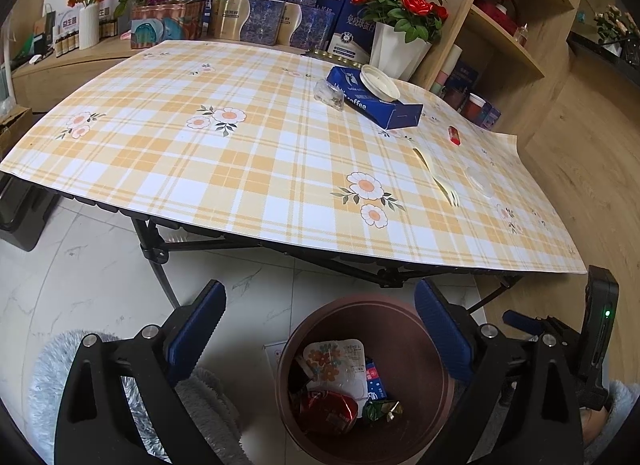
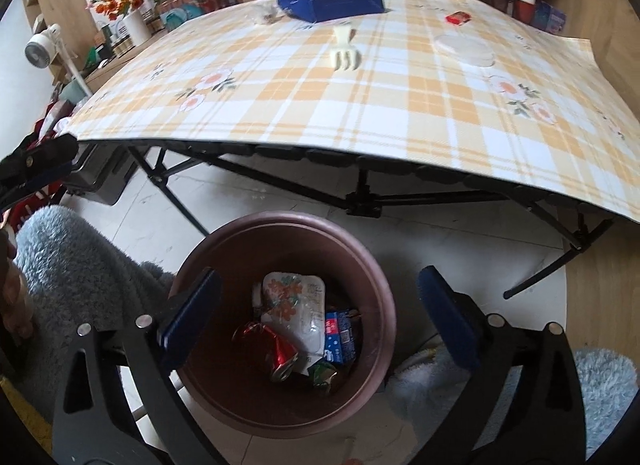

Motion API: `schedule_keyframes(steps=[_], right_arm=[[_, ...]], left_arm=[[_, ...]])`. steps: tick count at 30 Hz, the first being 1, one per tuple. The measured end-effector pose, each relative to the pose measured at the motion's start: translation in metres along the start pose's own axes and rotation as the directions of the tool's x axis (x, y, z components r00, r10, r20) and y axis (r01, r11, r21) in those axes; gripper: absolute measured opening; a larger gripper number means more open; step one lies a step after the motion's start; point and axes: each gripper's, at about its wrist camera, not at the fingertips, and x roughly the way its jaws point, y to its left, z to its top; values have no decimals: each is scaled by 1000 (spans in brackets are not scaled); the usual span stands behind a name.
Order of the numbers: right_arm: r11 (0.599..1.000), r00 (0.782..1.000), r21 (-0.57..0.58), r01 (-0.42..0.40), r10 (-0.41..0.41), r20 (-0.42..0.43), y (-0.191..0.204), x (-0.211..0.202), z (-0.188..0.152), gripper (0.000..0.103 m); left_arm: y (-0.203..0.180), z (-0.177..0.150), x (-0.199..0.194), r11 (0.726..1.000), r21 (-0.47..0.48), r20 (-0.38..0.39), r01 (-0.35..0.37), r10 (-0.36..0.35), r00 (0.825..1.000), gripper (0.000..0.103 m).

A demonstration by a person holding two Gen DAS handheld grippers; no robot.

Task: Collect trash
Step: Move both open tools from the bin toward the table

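Trash bin point(image 2: 372, 285) beside table point(image 2: 360, 113), fork point(image 2: 345, 53) atop

Bin point(image 2: 372, 265) mouth unobstructed from above; table edge point(image 2: 320, 147) overhangs beyond.

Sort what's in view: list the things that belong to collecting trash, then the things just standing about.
For the job:
- round brown plastic bin, already holding trash
- cream plastic fork
- small red wrapper
- clear round plastic lid
- blue cardboard coffee box
- open right claw above the bin

Just standing about:
- red roses in a white pot
- stacked gold-and-blue gift boxes
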Motion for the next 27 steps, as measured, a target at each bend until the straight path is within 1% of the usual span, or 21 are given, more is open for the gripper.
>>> schedule_keyframes(steps=[5,10,12,15,18,22,24,27], right_arm=[[999,999,50,10,-12,36,-10,-7,3,97],[988,994,121,94,-101,50,-21,-12,5,97],[984,991,147,105,-116,67,-27,-17,6,97],[978,990,186,95,-113,84,-37,-22,7,97],[972,991,226,59,-83,100,-50,-29,12,97],[954,985,296,38,-85,148,-72,-43,27,97],[951,983,308,38,-91,160,-83,-47,41,97],[960,988,276,32,-72,136,-96,-45,66,97]], left_arm=[[0,0,1,1000,0,-3,-4,4,1000,93],[-1,-1,2,1000,-3,-6,-27,27,1000,93],[-2,-1,2,999,-2,-4,-41,41,999,96],[-3,1,-1,997,-5,14,-83,84,996,97],[-1,5,-2,993,-27,12,-117,117,993,97],[-1,15,-4,993,-33,26,-114,115,993,97],[-6,23,-3,994,-9,32,-111,111,993,97],[-15,41,5,990,50,16,-135,134,991,97]])
